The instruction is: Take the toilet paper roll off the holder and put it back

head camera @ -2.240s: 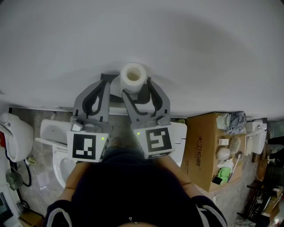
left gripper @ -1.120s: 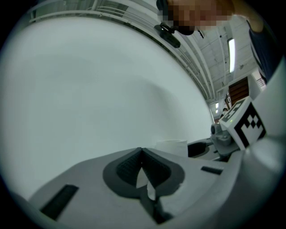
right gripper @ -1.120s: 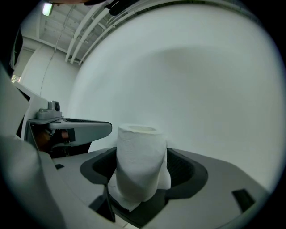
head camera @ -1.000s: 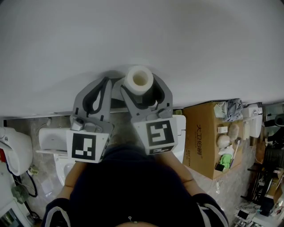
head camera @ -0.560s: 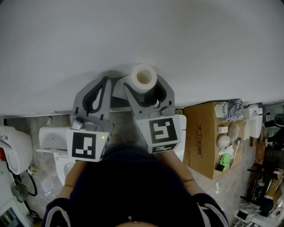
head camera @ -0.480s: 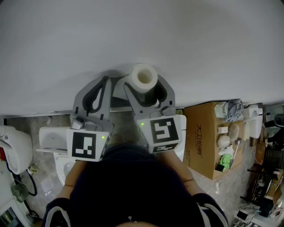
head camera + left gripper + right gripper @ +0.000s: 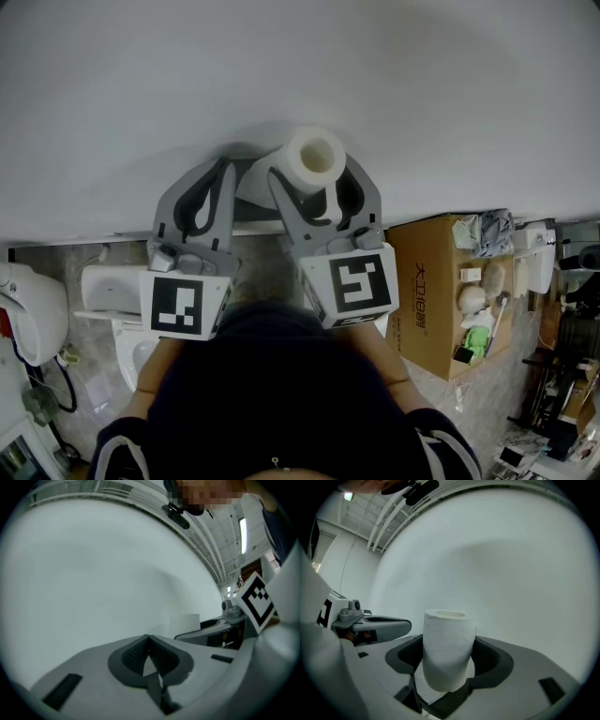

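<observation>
The right gripper [image 7: 448, 679] was clamped on the roll [image 7: 449, 641], upright and near the wall [image 7: 300, 66]; the left gripper [image 7: 149, 641] was closed, empty. Replacing it likely needed a steady grip and the core lined up with the unseen holder.

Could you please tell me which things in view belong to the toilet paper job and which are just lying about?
Part of the job:
- toilet paper roll, clamped in the right hand-held gripper
- left hand-held gripper, shut on nothing

Just lying about:
- cardboard box of odds and ends on the floor
- white toilet below the left hand-held gripper
</observation>
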The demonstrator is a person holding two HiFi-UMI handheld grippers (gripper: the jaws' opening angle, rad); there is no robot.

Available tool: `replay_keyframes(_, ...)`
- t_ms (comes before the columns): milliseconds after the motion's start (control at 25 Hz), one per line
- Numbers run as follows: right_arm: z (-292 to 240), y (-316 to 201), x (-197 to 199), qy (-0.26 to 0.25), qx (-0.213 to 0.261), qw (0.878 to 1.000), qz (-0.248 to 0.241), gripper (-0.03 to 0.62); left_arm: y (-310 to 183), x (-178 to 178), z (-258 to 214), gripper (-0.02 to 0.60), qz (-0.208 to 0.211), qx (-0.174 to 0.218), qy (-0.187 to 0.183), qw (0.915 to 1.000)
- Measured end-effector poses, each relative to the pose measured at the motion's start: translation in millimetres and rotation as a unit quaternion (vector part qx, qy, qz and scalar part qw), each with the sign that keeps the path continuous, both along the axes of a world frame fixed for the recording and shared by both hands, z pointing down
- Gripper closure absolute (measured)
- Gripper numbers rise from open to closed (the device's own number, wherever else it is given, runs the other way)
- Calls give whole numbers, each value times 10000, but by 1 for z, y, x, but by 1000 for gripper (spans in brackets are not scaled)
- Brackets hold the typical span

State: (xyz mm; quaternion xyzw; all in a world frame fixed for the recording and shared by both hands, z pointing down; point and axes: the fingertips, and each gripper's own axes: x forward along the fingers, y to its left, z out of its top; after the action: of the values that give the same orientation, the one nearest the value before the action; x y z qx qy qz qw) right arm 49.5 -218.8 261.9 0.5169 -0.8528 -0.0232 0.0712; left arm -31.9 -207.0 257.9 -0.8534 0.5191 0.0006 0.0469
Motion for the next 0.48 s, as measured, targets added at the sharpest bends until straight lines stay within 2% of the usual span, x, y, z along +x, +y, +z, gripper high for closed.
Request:
replay_keyframes(240, -16, 5, 3, -30, 211, 9998, 38, 273, 2, 1, -3, 580, 19, 32, 1, 10000)
replay_keyframes(480, -29, 10, 20, -117, 381, 9992, 102, 273, 3, 15, -6, 580, 72, 78, -3, 9999)
